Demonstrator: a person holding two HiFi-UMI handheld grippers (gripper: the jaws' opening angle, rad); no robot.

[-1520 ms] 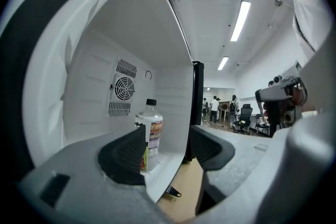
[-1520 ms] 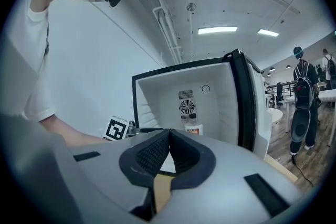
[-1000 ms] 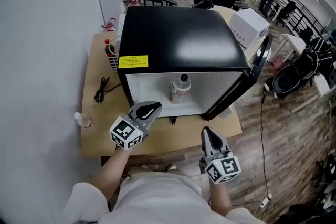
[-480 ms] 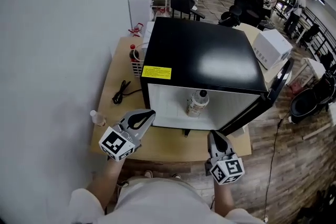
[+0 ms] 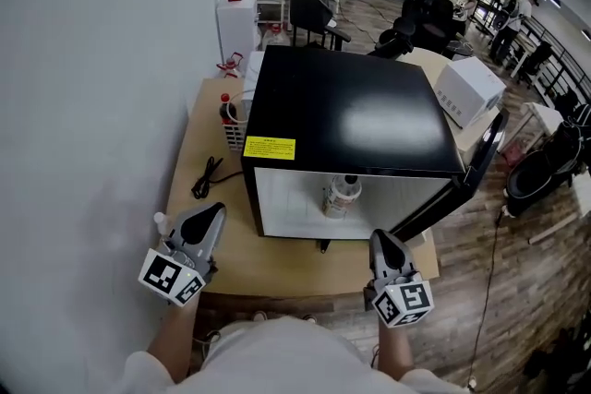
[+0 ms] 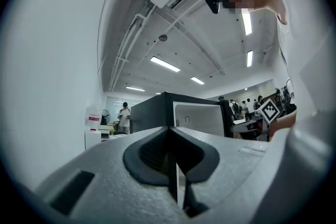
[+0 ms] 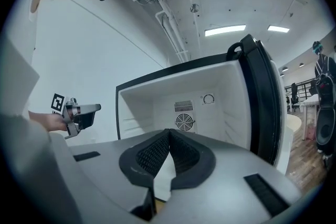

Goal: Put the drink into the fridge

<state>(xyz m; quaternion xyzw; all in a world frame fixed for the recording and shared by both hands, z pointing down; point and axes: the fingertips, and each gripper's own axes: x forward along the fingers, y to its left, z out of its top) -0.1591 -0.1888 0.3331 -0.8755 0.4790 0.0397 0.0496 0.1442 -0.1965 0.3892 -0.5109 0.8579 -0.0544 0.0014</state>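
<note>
The drink (image 5: 342,196) stands inside the open fridge (image 5: 351,106), near its front. The left gripper (image 5: 214,212) is in front of the fridge's left corner, jaws closed tight, empty. The right gripper (image 5: 378,237) is before the fridge's opening, closed and empty too.

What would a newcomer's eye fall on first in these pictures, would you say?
The black fridge dominates the scene, standing on the wooden table with its door swung open to the right. A drink bottle stands just inside, near the front edge. The left gripper and right gripper hover before it, both shut and empty.
</note>
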